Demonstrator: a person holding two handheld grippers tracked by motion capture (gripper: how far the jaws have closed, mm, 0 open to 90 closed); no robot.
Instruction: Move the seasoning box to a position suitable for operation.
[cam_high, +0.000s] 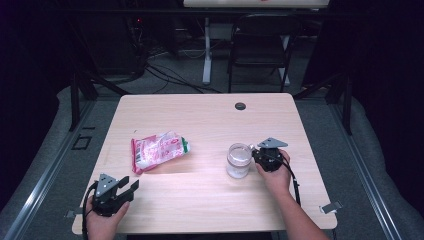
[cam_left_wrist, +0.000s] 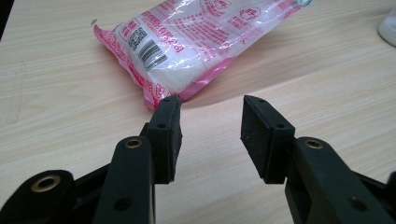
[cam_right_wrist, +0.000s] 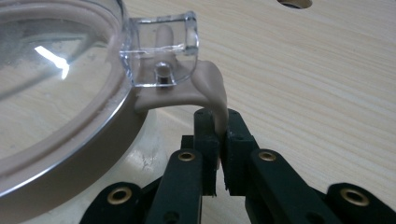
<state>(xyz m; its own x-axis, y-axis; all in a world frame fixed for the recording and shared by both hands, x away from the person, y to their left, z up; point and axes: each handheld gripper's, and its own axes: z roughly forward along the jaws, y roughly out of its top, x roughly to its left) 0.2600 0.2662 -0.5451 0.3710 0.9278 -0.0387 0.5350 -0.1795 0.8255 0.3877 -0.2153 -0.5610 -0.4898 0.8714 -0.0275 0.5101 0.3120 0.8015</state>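
Observation:
A clear jar (cam_high: 238, 160) with a see-through lid (cam_right_wrist: 51, 70) and a beige seal ring stands right of the table's middle. My right gripper (cam_high: 256, 154) (cam_right_wrist: 218, 119) sits at the jar's right side, shut on the beige tab (cam_right_wrist: 212, 88) that curls down from under the lid's clear clasp (cam_right_wrist: 163, 51). A pink and white plastic bag (cam_high: 159, 150) (cam_left_wrist: 196, 42) of white grains lies flat at the left. My left gripper (cam_high: 131, 184) (cam_left_wrist: 212, 105) rests near the front left edge, open, its tips just short of the bag's near corner, nothing between them.
The light wooden table (cam_high: 200, 200) has a round cable hole (cam_high: 240, 106) (cam_right_wrist: 294, 3) near its far edge. A folding chair (cam_high: 260, 45) and cables stand on the floor beyond it. An edge of the jar (cam_left_wrist: 387, 28) shows in the left gripper view.

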